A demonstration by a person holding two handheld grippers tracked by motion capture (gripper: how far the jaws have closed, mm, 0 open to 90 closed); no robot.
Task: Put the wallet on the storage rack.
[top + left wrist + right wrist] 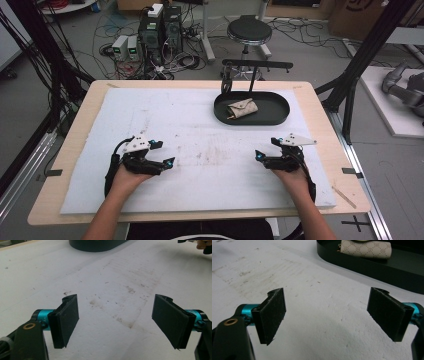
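The person rests both tools low over the white foam mat [200,145], well apart. The left gripper [161,153] has its jaws spread wide with nothing between them, and the right gripper [268,148] is spread and empty as well. Far ahead sits a dark oval tray [272,117], a small patterned beige pouch [243,108] lying inside it
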